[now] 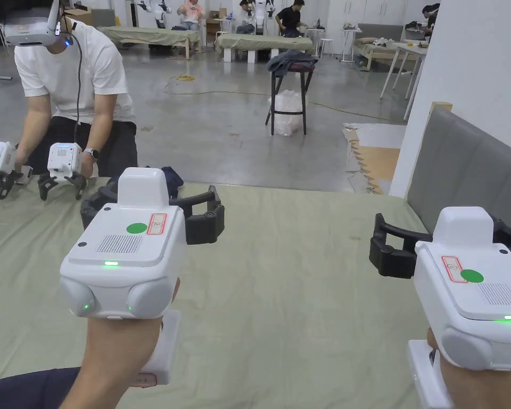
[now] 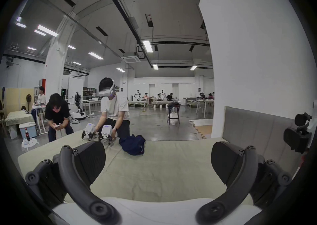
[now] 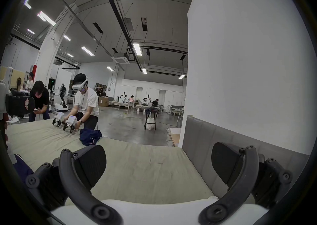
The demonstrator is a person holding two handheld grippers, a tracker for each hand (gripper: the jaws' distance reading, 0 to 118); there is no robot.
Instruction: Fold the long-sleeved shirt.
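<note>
Dark blue shirt (image 2: 132, 144) lies bunched at the far edge of the green-covered bed (image 1: 281, 298), well apart from both grippers. Left gripper (image 1: 153, 210) and right gripper (image 1: 446, 242) hover over bare cover, jaws spread, empty.

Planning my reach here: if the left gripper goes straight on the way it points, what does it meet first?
Probably the crumpled navy shirt at the bed's far edge, roughly ahead of the open left gripper; only bare sheet lies between. Depth is unclear.
</note>
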